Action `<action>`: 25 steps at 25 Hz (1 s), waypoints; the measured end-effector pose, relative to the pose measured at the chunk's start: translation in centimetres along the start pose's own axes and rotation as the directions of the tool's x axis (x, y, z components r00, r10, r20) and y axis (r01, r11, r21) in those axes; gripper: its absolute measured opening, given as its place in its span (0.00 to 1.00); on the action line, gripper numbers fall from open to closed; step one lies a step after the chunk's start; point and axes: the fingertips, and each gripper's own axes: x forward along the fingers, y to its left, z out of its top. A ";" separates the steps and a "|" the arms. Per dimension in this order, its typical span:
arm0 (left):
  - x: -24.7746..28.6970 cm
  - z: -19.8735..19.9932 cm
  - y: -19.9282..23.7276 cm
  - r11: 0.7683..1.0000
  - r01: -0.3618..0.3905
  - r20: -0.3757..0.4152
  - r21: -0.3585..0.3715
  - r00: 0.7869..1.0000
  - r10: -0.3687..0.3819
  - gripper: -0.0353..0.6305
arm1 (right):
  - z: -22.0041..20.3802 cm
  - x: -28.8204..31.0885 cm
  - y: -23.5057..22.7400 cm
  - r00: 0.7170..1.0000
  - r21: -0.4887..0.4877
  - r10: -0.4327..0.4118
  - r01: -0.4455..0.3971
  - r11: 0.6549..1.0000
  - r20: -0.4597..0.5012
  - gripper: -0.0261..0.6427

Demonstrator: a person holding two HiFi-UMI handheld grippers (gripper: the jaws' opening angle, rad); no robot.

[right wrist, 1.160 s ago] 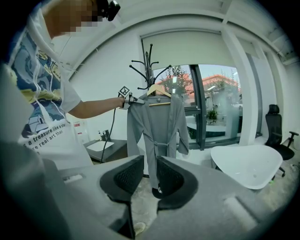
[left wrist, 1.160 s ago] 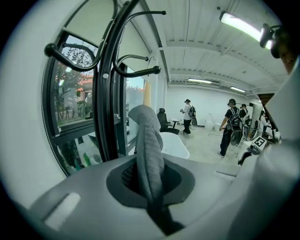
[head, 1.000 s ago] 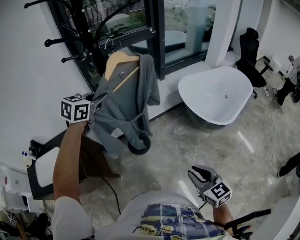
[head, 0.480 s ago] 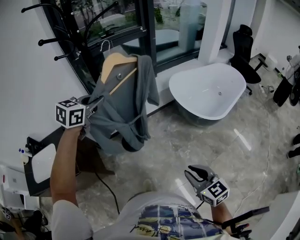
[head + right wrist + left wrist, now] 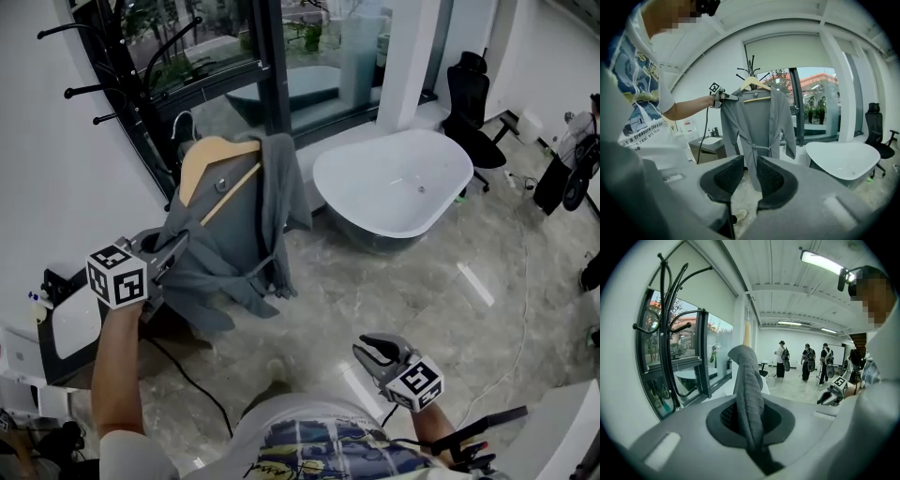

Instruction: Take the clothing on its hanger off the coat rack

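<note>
A grey robe (image 5: pixel 234 225) hangs on a wooden hanger (image 5: pixel 211 155), held in the air apart from the black coat rack (image 5: pixel 112 66). My left gripper (image 5: pixel 164 258) is shut on the robe's cloth at one shoulder. In the left gripper view the grey fabric (image 5: pixel 747 390) runs up between the jaws, with the rack (image 5: pixel 670 333) off to the left. My right gripper (image 5: pixel 368 352) stays low by my waist. Its jaws stand slightly open on nothing and point at the robe (image 5: pixel 759 126).
A white bathtub (image 5: pixel 394 187) stands on the marble floor right of the robe. Behind it is a black office chair (image 5: pixel 466 98). A dark stand with a white tray (image 5: pixel 66 323) and a cable sits at my left. Several people (image 5: pixel 806 362) stand far across the room.
My left gripper has drawn the robe and hanger away from the coat rack, toward me and lower. The right gripper has hardly moved.
</note>
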 end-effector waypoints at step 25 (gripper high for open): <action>-8.5 -5.0 -23.5 0.995 0.101 0.015 0.023 0.995 -0.101 0.06 | -1.3 -4.6 1.9 0.994 -0.114 0.108 -0.109 0.988 -0.017 0.17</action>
